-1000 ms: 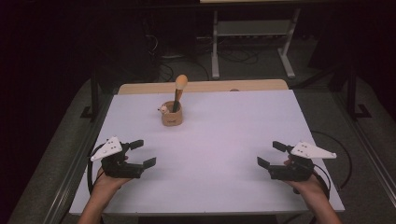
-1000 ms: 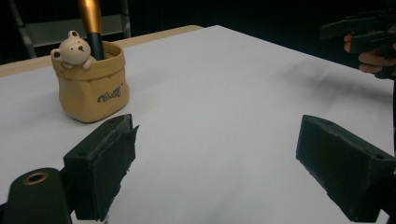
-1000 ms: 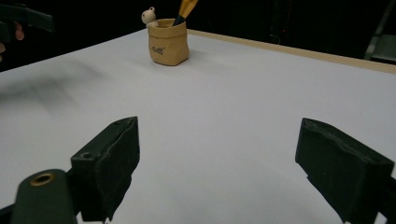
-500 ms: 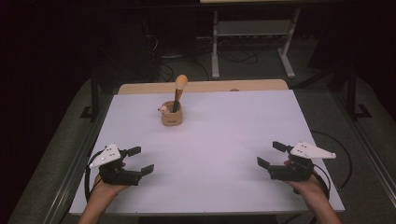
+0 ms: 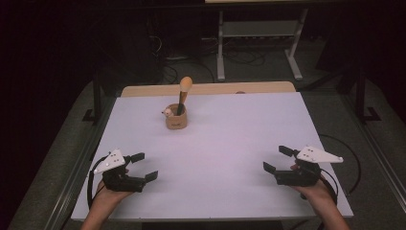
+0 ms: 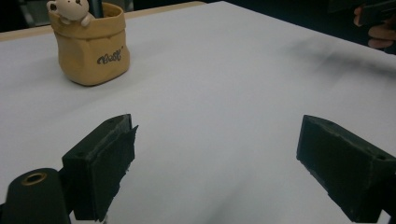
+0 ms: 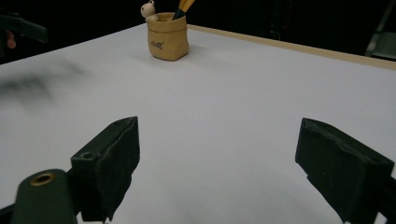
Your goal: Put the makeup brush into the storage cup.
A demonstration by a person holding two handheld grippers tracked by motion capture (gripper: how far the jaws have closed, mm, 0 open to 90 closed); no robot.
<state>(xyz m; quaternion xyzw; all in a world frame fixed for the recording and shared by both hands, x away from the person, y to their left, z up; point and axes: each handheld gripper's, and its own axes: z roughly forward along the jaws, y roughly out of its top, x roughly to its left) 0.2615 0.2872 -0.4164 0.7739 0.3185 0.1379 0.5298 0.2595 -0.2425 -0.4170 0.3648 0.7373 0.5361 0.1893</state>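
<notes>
A tan sack-shaped cup (image 5: pixel 176 117) (image 6: pixel 92 45) (image 7: pixel 168 36) stands upright near the far left of the white table (image 5: pixel 230 143). A small bear figure (image 6: pixel 70 10) clings to its rim, and a brush with a tan head (image 5: pixel 184 88) stands in it. My left gripper (image 5: pixel 143 166) (image 6: pixel 215 163) rests open near the front left edge, with nothing between its jaws. At the front right my right gripper (image 5: pixel 277 159) (image 7: pixel 217 168) is open as well and holds nothing. Both point roughly toward the table's middle.
A wooden board edge (image 5: pixel 210 89) runs along the table's far side. Behind it on the dark floor stand a metal frame (image 5: pixel 258 43) and cables (image 5: pixel 177 62). The other hand shows at top right of the left gripper view (image 6: pixel 380 28).
My left gripper has drawn back toward the front edge and slightly left. The right gripper has barely moved. The cup stands as before.
</notes>
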